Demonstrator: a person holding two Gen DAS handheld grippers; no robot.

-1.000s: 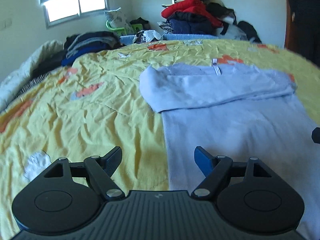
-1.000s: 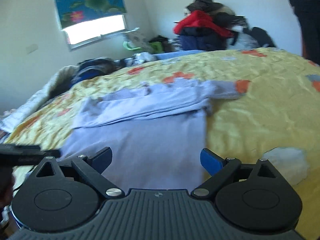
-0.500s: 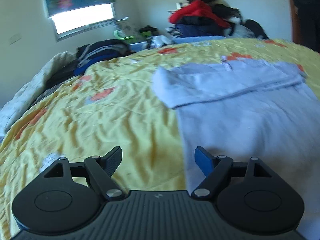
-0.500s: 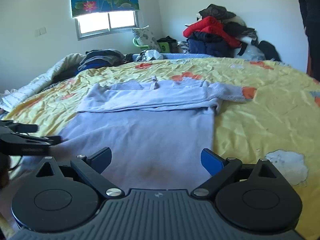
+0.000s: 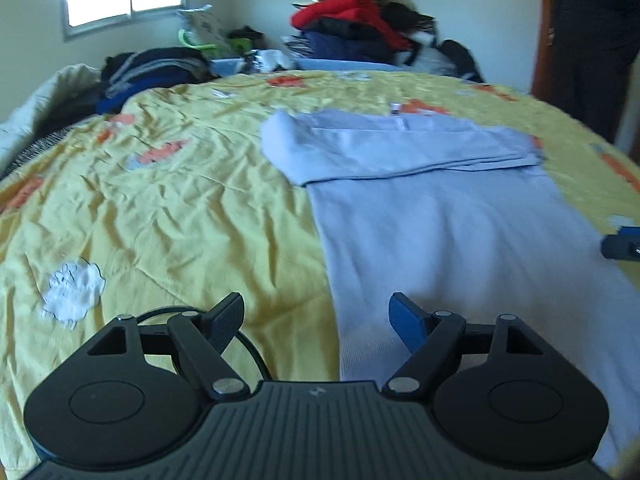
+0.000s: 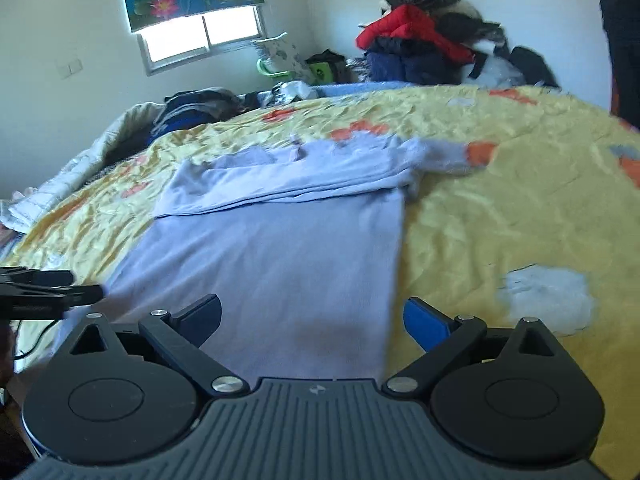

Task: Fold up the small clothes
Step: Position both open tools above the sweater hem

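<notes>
The left gripper [image 5: 318, 316] hovers with its jaws spread wide and empty, straddling the left edge of a pale lavender long-sleeved top [image 5: 440, 232]. The right gripper [image 6: 312, 318] is likewise spread and empty, above the top's [image 6: 272, 252] lower right edge. The garment lies flat on a wrinkled yellow bedspread [image 5: 168, 208] with orange patches, its sleeves folded across the chest. Beyond the bed, a heap of clothes [image 6: 424, 48] topped by a red jacket stands against the wall, near a window [image 6: 200, 36] with a lotus-print blind.
</notes>
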